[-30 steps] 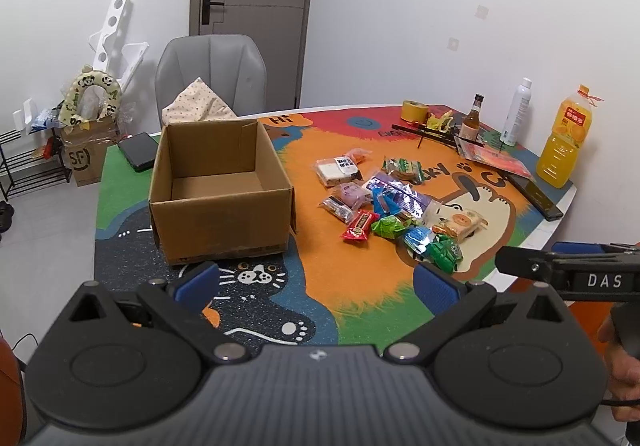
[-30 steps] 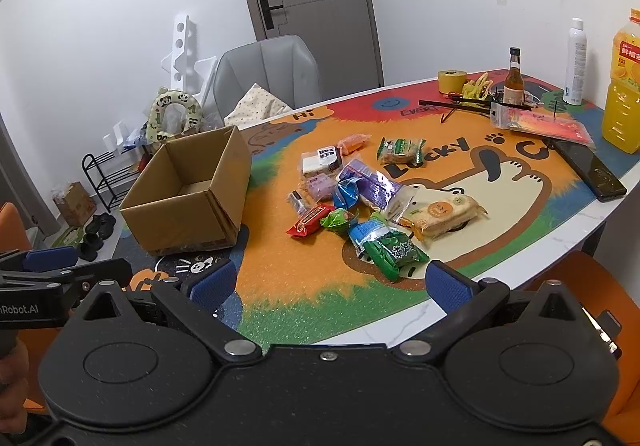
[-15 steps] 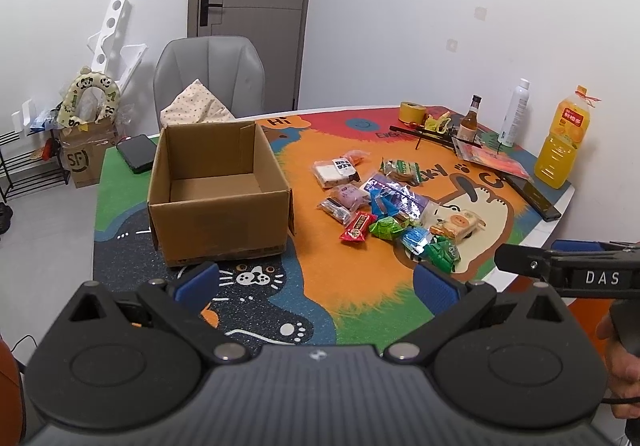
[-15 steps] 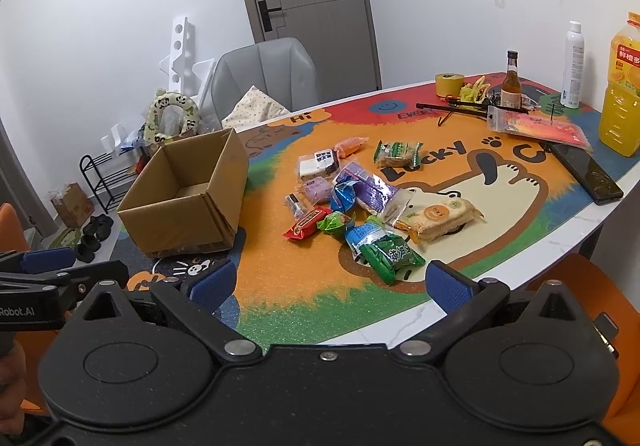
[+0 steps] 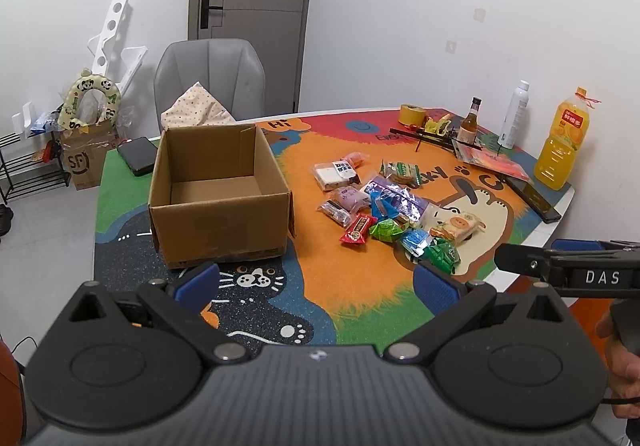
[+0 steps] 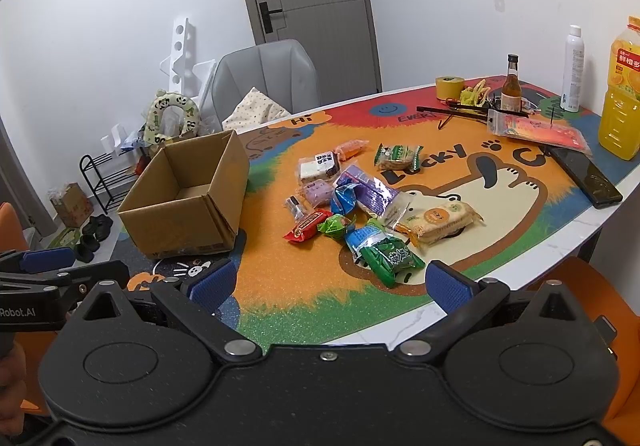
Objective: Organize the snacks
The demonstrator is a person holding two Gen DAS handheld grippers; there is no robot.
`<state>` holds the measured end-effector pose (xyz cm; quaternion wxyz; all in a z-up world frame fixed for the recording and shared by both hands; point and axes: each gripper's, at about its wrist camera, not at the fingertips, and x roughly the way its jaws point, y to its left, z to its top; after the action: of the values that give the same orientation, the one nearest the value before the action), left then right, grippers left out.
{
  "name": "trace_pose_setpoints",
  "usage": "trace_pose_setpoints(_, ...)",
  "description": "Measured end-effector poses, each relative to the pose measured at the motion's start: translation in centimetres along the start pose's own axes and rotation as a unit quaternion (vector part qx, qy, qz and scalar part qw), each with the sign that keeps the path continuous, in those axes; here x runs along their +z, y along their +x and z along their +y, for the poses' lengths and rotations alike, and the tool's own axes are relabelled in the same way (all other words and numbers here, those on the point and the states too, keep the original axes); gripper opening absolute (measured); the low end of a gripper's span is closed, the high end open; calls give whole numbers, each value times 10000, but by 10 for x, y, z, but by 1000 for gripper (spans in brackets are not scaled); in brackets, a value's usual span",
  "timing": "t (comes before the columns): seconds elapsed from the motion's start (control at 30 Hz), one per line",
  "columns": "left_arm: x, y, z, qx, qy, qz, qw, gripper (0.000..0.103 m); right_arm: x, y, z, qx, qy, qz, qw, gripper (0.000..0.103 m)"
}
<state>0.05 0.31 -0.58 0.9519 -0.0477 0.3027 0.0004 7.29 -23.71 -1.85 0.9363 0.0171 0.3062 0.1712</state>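
An open, empty cardboard box (image 5: 218,197) (image 6: 188,201) stands on the left part of the colourful table mat (image 5: 352,286). Right of it lies a loose heap of several wrapped snacks (image 5: 396,213) (image 6: 360,205), among them a red bar (image 6: 307,226), a green pack (image 6: 392,260) and a beige biscuit pack (image 6: 438,219). My left gripper (image 5: 316,282) hovers open before the table's near edge, short of the box. My right gripper (image 6: 328,282) is open too, held back from the green pack. Nothing lies between either pair of blue pads.
At the far right stand an orange juice bottle (image 6: 622,97), a white spray bottle (image 6: 572,69), a small brown bottle (image 6: 511,85), a tape roll (image 6: 448,86) and two dark phones (image 6: 586,177) (image 5: 138,155). A grey chair (image 5: 210,81) stands behind the table.
Both views have shifted slightly; the table contents sit a little farther and lower in frame. Both grippers stay open and nothing on the table has moved.
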Motion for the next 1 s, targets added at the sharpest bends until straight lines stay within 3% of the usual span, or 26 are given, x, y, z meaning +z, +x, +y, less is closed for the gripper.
trace_pose_setpoints(0.67, 2, -1, 1, -2, -15, -20, 10000, 103, 1, -1, 2, -35, -24, -30, 10000, 103)
trace_pose_setpoints(1.0, 17, 11, 3, -114, -113, -54, 9999, 103, 5, 10, -8, -142, 38, 45, 9999, 103)
